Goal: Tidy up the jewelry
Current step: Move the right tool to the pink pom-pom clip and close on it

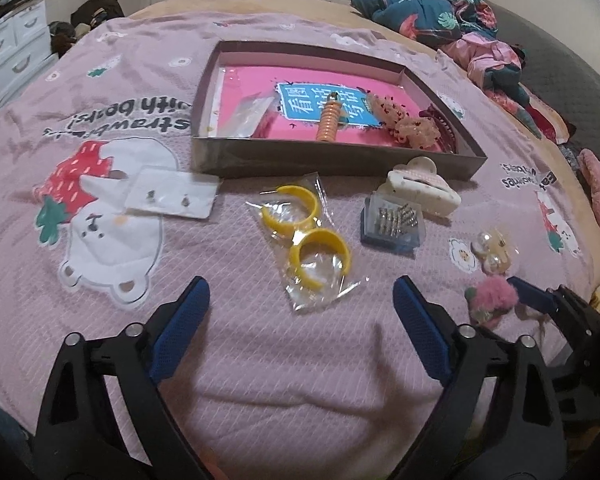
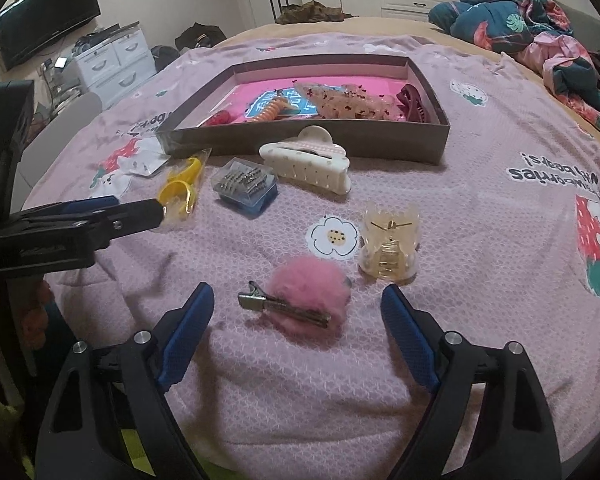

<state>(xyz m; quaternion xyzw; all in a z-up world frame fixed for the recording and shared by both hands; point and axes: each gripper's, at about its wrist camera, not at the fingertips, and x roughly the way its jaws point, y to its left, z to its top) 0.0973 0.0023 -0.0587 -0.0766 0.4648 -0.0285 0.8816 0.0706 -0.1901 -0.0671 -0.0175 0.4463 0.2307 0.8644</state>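
My left gripper is open and empty, just short of a clear bag of yellow hoop earrings. My right gripper is open, its jaws either side of a pink pom-pom hair clip without touching it. A brown box with a pink liner holds an orange coil hair tie, a sheer scrunchie and a dark red claw clip. On the blanket lie a white claw clip, a blue box of small clips, a clear pearl claw clip and an earring card.
The pink strawberry-bear blanket covers the bed. Crumpled bedding and clothes are piled at the far right. White drawers and a TV stand at the left beyond the bed. My left gripper's arm shows at the left of the right wrist view.
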